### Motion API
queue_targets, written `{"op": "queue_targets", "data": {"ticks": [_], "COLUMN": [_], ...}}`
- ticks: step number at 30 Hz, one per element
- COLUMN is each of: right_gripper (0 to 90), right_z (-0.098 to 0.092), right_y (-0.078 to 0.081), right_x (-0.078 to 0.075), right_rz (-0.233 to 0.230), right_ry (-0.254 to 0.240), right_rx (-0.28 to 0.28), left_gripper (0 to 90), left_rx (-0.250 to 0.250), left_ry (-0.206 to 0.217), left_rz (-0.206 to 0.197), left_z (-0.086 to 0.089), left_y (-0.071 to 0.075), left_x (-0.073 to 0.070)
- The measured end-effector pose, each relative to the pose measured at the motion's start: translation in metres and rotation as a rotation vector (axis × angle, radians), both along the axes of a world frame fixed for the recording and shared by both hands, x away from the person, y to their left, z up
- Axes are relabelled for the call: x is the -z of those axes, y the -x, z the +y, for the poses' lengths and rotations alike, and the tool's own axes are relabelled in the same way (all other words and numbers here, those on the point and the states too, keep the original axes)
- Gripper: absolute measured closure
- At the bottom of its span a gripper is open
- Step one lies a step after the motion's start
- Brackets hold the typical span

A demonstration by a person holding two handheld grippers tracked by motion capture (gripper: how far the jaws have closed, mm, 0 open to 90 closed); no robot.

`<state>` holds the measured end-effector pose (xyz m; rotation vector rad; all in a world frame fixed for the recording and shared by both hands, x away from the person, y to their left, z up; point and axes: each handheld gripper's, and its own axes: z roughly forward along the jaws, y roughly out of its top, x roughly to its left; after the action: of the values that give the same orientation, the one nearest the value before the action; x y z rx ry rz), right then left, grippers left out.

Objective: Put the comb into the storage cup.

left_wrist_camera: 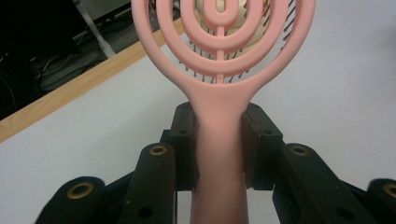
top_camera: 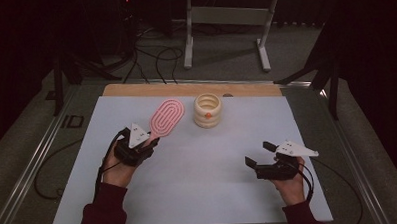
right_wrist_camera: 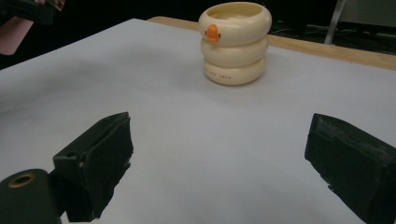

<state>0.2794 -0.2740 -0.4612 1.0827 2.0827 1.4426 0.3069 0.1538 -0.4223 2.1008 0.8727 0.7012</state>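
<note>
Two hands enter from the bottom edge. Left gripper, lower left of centre, clamps the pink brush by its handle, head angled up-right. Right gripper, lower right, jaws wide apart, nothing between. White table; dark room, cables on floor. Cream ringed cup upper centre, probably just behind the brush head.

Pink hairbrush: head cut off by the top edge in the left gripper view, handle end cut off by the bottom edge; bristles largely hidden behind its looped frame. Cream ringed cup: mostly hidden behind the brush head there. Cup's small lettering: too small to read in the right gripper view. Right gripper: one jaw cut off by the right edge.
</note>
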Motion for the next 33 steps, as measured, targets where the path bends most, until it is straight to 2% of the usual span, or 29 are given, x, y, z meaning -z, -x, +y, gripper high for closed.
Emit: {"op": "queue_targets", "data": {"ticks": [5, 25, 33], "right_gripper": [7.2, 7.6, 7.6], "right_z": [0.009, 0.049, 0.063], "right_y": [-0.008, -0.020, -0.023], "right_x": [-0.007, -0.024, -0.028], "right_rz": [0.040, 0.012, 0.016], "right_ry": [0.005, 0.002, -0.007], "right_rx": [0.004, -0.055, -0.074], "left_gripper": [69.8, 69.7, 69.8], "left_rx": [0.010, 0.039, 0.050], "left_ry": [0.000, 0.013, 0.028], "left_rz": [-0.006, -0.017, -0.029], "left_z": [-0.004, -0.012, -0.014], "left_y": [0.000, 0.005, 0.007], "left_x": [0.000, 0.001, 0.001]}}
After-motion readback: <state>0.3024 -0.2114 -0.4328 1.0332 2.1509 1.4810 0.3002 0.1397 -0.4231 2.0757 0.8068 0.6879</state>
